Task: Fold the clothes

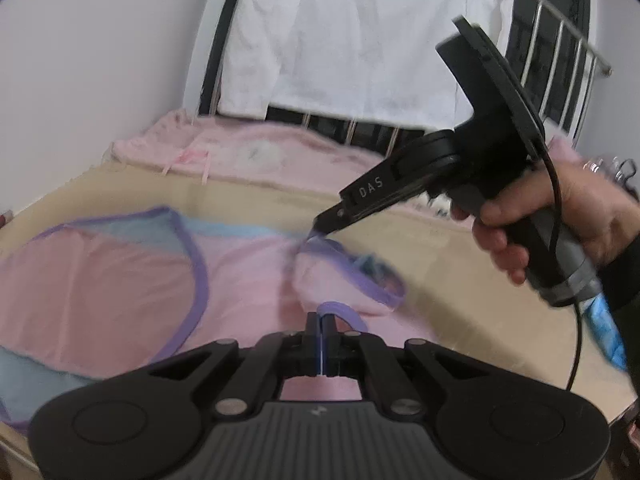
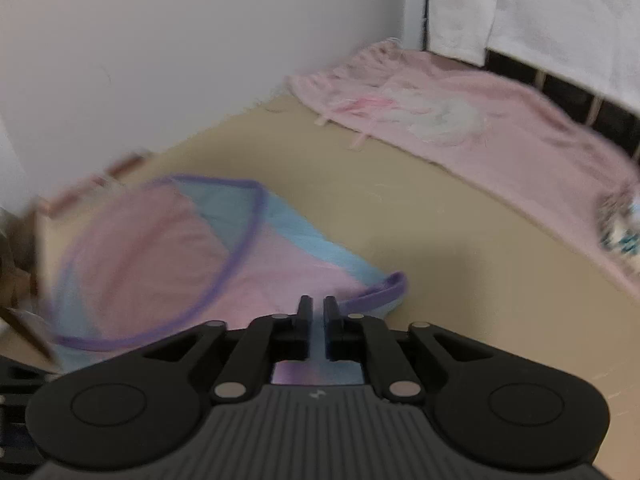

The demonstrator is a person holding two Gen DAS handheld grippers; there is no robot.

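A pink and light-blue garment with purple trim lies spread on the beige bed sheet. My left gripper is shut on a loop of its purple trim at the near edge. My right gripper, held by a hand, pinches another bit of purple trim and lifts a fold of the fabric off the sheet. In the right wrist view, the right gripper has its fingers nearly together with blurred blue and purple cloth between them, and the garment stretches away to the left.
A pink blanket lies across the head of the bed. A white cloth hangs over the metal headboard. The wall runs along the left side. A blue item sits at the right edge.
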